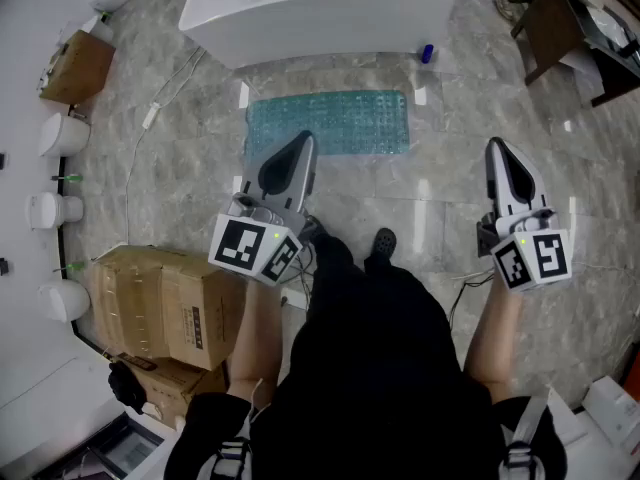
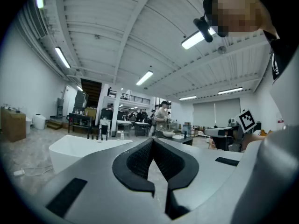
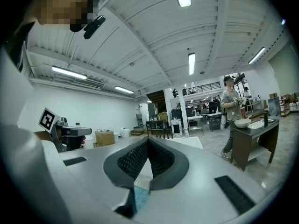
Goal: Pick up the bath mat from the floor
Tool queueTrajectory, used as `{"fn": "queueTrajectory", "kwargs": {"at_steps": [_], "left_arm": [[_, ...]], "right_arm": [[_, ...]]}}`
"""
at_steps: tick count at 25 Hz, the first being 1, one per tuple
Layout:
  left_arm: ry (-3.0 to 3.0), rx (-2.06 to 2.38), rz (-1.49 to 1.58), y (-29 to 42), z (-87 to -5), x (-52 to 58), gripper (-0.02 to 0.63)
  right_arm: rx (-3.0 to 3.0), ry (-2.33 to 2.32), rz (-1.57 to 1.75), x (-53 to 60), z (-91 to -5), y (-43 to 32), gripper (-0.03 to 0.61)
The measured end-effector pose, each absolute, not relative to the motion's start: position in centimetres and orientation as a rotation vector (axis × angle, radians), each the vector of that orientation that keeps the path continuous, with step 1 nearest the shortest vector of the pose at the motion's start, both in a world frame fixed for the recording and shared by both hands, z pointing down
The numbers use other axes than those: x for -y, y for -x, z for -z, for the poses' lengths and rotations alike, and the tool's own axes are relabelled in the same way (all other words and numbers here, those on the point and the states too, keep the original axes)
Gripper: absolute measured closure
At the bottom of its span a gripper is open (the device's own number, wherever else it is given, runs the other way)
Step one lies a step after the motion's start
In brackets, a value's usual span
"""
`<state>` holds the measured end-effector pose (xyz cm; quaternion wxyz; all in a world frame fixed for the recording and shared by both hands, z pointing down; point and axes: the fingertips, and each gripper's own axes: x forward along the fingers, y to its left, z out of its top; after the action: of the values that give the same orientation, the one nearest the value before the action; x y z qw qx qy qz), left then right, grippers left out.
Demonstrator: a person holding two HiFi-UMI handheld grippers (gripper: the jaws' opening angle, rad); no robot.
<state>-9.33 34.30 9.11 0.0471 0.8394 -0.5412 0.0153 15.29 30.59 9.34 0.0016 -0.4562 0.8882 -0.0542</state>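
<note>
On the grey marble floor at twelve o'clock, before the white bathtub, the teal bubbled plastic bath mat lies flat, so the left gripper and right gripper, both closed tight and empty, should open, lower and pinch its near edge.

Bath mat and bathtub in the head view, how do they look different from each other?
The bath mat is teal and bumpy; the bathtub is plain glossy white. The bath mat lies flat, while the bathtub stands up as a bulky basin. The bath mat is shorter, with the bathtub reaching past both its ends. Shared: both sit on the grey stone floor, long sides parallel, the bath mat just in front of the bathtub.
</note>
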Motion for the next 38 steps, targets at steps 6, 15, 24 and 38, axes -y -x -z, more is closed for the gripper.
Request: {"fn": "queueTrajectory", "kwargs": {"at_steps": [6,15,24,38], "left_arm": [[-2.562,1.657,-0.045,9.5,-8.8,-35.1,0.601],[-2.565,1.671,-0.045,9.7,-8.5,-35.5,0.601],[-2.575,1.653,-0.062,7.3,-8.8,-35.0,0.601],[-2.582,1.568,-0.088,6.2,-11.0,-31.0,0.601]], "right_arm": [[-2.776,1.423,0.147,-31.2,-8.5,-15.2,0.565],[-2.761,1.404,0.153,-31.8,-8.4,-14.9,0.566],[-2.751,1.442,0.180,-31.4,-9.2,-16.8,0.565],[-2.763,1.365,0.307,-29.3,-11.7,-16.9,0.565]]}}
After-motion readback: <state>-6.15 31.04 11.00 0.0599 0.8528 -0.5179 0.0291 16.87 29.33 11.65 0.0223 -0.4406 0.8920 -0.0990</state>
